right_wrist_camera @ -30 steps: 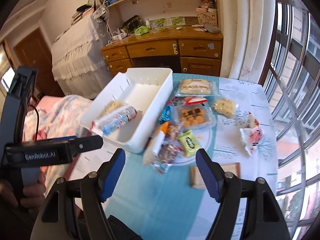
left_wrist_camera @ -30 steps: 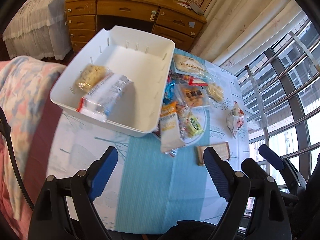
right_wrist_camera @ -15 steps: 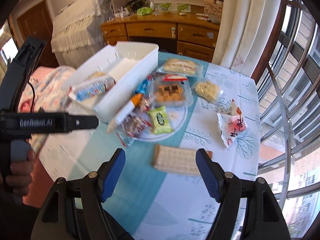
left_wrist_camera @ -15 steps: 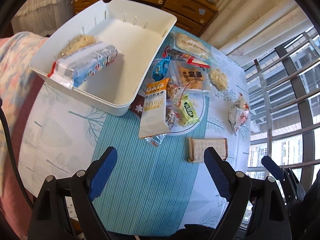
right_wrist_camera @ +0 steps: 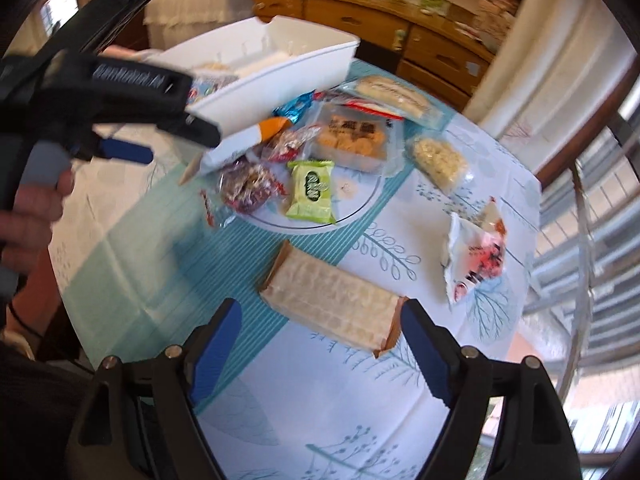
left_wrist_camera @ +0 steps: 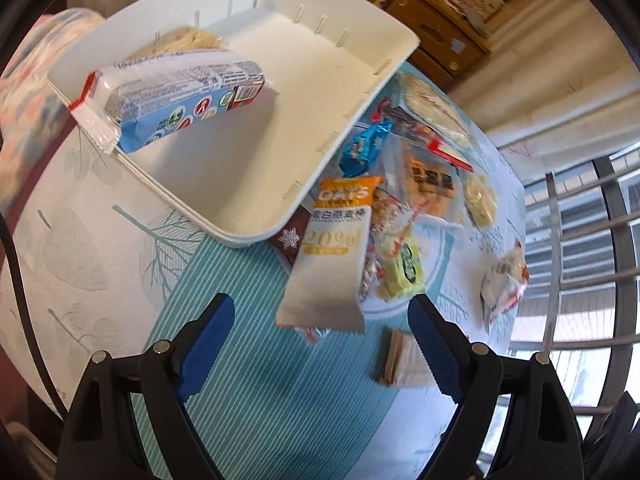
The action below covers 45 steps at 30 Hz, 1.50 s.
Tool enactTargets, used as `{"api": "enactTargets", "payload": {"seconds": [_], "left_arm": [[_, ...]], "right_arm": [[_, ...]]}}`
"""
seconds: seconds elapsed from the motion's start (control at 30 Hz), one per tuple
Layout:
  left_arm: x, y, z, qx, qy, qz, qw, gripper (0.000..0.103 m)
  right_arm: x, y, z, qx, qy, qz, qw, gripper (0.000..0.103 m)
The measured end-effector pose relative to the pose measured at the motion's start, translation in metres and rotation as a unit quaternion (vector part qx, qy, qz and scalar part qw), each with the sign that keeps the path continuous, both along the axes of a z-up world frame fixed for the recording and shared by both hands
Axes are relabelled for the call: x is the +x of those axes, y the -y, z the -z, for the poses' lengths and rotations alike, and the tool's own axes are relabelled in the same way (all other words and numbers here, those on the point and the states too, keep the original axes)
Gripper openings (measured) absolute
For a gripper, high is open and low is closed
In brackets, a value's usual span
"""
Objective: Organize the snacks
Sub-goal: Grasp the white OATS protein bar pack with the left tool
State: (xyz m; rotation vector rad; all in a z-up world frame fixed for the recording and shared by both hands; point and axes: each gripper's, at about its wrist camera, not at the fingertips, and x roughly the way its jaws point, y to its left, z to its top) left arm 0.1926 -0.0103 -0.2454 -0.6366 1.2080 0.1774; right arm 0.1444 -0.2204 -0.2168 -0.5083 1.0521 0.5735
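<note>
White bin (left_wrist_camera: 280, 92), perhaps overhanging snacks (left_wrist_camera: 384, 216)

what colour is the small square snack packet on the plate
Light green packet with a dark green round logo, lying on the plate; clearest in the right wrist view.

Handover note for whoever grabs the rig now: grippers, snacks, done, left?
Left gripper: open, empty, over the oat bar.
Right gripper: jaws just opened wider, nothing gripped; the wafer pack lies just ahead of them on the table.
White bin: holds the blue-and-white pack and a pale snack behind it.
Left: oat bar, wafer pack, green pack, cookie tray, crumpled bag and the rest on the table.
</note>
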Motion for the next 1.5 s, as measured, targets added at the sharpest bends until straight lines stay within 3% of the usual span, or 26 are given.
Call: {"api": "enactTargets", "payload": {"seconds": [0.33, 0.63, 0.9, 1.13, 1.2, 1.27, 1.5], "left_arm": [[0.01, -0.009, 0.039, -0.041, -0.003, -0.041, 0.9983, 0.088], [0.027, -0.005, 0.053, -0.06, 0.016, -0.048, 0.9969, 0.084], [0.035, -0.006, 0.061, -0.07, 0.012, -0.054, 0.996, 0.067], [0.036, -0.006, 0.064, -0.083, 0.019, -0.063, 0.9943, 0.06], [0.035, -0.009, 0.064, -0.091, 0.019, -0.064, 0.9937, 0.048], [0.034, -0.01, 0.065, -0.094, 0.016, -0.069, 0.993, 0.045], [0.029, -0.013, 0.068, -0.114, 0.013, -0.071, 0.9909, 0.041]], "right_arm": [[0.016, -0.011, 0.039, -0.019, -0.007, -0.081, 0.997, 0.082], [0.034, -0.01, 0.067, -0.026, -0.046, -0.108, 0.993, 0.082], [0.042, -0.007, 0.08, -0.018, -0.064, -0.118, 0.991, 0.083], [0.052, -0.004, 0.089, -0.004, -0.07, -0.122, 0.99, 0.087], [0.055, -0.002, 0.09, 0.003, -0.064, -0.116, 0.991, 0.087], [0.057, -0.003, 0.089, 0.006, -0.061, -0.109, 0.992, 0.086], [0.061, -0.008, 0.087, -0.001, -0.064, -0.071, 0.995, 0.078]]}}
